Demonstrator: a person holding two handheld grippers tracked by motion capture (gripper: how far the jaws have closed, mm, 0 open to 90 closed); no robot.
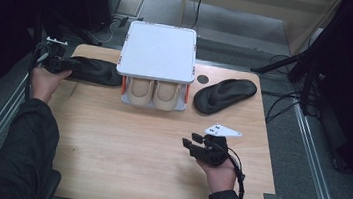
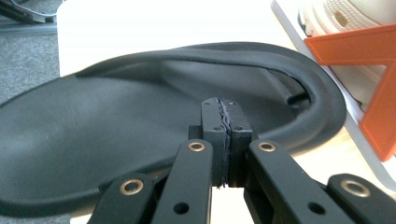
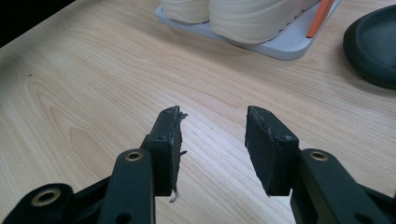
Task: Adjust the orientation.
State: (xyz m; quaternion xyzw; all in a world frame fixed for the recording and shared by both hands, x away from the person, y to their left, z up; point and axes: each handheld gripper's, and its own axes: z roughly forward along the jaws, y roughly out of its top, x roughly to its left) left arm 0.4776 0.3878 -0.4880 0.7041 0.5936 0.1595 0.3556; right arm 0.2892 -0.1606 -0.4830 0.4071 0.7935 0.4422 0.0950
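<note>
A black insole (image 1: 95,70) (image 2: 116,121) lies on the table at the left of a small shoe rack (image 1: 158,52). My left gripper (image 1: 65,64) (image 2: 225,105) is shut on its near edge, the jaws pressed together over the rim. A second black insole (image 1: 225,95) (image 3: 373,46) lies to the right of the rack. Over bare wood near the table's front right hangs my right gripper (image 1: 194,144) (image 3: 212,140), open, nothing between its jaws. Two beige shoes (image 1: 154,93) (image 3: 252,18) stand under the rack's white top.
The rack has orange posts (image 2: 369,60) (image 3: 320,18) and a grey base. The wooden table (image 1: 124,144) has a small round hole (image 1: 203,79) behind the right insole. Cables and dark stands lie on the floor around the table.
</note>
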